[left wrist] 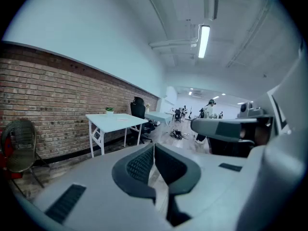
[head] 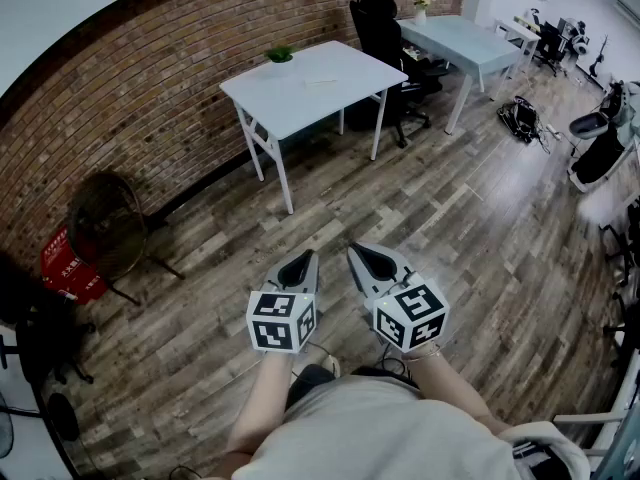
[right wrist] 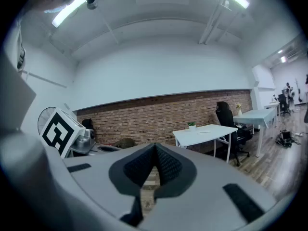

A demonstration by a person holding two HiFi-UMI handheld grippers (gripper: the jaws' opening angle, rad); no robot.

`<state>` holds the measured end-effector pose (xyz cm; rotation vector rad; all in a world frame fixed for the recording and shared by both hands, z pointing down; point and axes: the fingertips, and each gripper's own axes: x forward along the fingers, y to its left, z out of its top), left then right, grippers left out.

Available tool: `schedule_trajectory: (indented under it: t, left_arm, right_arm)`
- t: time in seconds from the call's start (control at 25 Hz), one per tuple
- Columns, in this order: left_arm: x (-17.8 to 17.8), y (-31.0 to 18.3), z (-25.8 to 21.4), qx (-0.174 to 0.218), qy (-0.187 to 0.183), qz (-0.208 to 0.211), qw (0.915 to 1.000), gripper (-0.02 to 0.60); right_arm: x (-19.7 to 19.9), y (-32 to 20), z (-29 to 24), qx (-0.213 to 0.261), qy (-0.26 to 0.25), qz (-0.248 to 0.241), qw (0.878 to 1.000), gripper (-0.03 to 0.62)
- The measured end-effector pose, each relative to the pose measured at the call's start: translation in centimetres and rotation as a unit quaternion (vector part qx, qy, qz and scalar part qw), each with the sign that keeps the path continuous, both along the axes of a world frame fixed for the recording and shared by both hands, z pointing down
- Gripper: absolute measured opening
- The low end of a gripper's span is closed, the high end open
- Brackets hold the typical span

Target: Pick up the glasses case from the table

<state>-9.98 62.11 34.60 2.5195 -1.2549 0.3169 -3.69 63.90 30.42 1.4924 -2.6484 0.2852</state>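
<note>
A white table point(head: 300, 88) stands by the brick wall, well ahead of me across the wooden floor. On its top lies a small pale flat object point(head: 322, 81), too small to tell whether it is the glasses case. A little potted plant point(head: 280, 55) sits at the table's far edge. My left gripper point(head: 300, 260) and right gripper point(head: 365, 253) are held side by side close to my body, both shut and empty, far from the table. In the left gripper view the jaws of the left gripper point(left wrist: 154, 146) meet, with the table point(left wrist: 115, 121) beyond. The right gripper point(right wrist: 155, 146) faces the table point(right wrist: 204, 133).
A black office chair point(head: 385, 28) and a second white table point(head: 460, 43) stand behind the first. A wicker chair point(head: 105, 223) and a red container point(head: 65, 268) are at the left wall. A black bag point(head: 520, 118) lies on the floor at right.
</note>
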Motion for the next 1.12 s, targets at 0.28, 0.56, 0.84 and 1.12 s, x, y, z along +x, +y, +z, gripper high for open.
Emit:
schedule_trajectory:
  t: [0.28, 0.56, 0.84, 1.12]
  left_arm:
    - [0.6, -0.6, 1.1, -0.010, -0.015, 0.012, 0.9998, 0.009]
    - [0.0, -1.4, 0.2, -0.010, 0.013, 0.022, 0.9996, 0.009]
    - [-0.2, -1.3, 1.4, -0.007, 0.005, 0.069, 0.9976, 0.009]
    - [0.1, -1.7, 2.8, -0.016, 0.002, 0.083, 0.9964, 0.009]
  right_arm:
    - [0.7, -0.7, 0.9, -0.007, 0.006, 0.010, 1.000, -0.002]
    - [-0.4, -1.2, 1.2, -0.012, -0.020, 0.002, 1.000, -0.002]
    - [-2.0, -1.1, 2.8, -0.034, -0.047, -0.009, 0.998, 0.000]
    - [-1.4, -1.4, 4.1, -0.051, -0.052, -0.005, 0.997, -0.001]
